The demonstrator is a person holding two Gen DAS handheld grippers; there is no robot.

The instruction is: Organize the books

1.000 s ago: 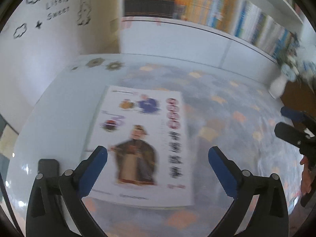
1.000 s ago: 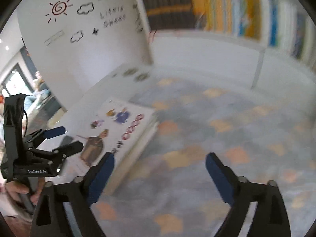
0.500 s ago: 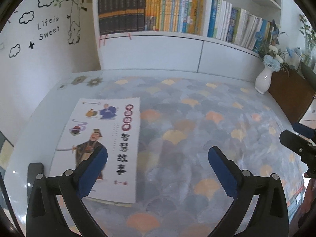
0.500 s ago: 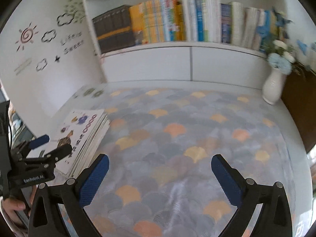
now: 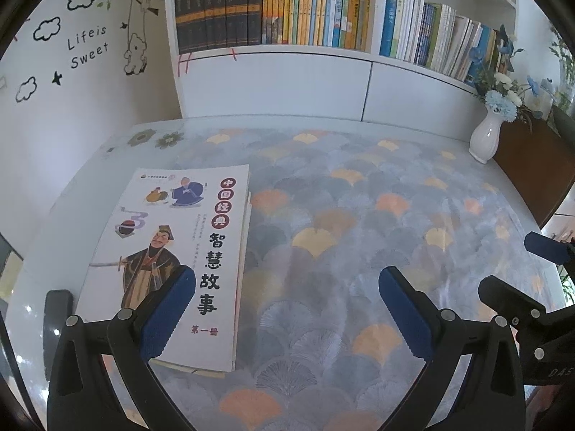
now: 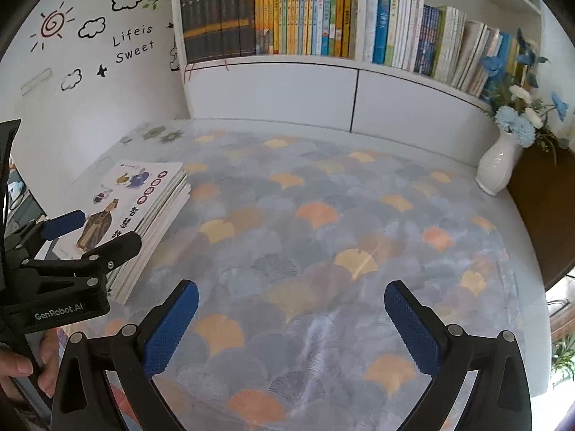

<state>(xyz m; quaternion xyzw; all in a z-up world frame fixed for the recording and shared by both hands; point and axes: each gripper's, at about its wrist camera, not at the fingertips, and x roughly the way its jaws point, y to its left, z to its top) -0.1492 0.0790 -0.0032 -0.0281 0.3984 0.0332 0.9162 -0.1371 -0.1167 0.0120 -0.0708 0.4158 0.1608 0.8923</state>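
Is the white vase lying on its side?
No, the white vase stands upright on the table with blue and white flowers in it.

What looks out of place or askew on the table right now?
The stack of books lies flat on the table, while the others stand on the shelf. Its layers look slightly uneven. Nothing spilled or damaged.

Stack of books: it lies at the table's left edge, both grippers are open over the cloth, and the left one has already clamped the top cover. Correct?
Not quite. The left gripper holds nothing: the left wrist view shows its jaws spread wide, above the stack of books. The stack does lie at the table's left edge, and the right gripper is open too.
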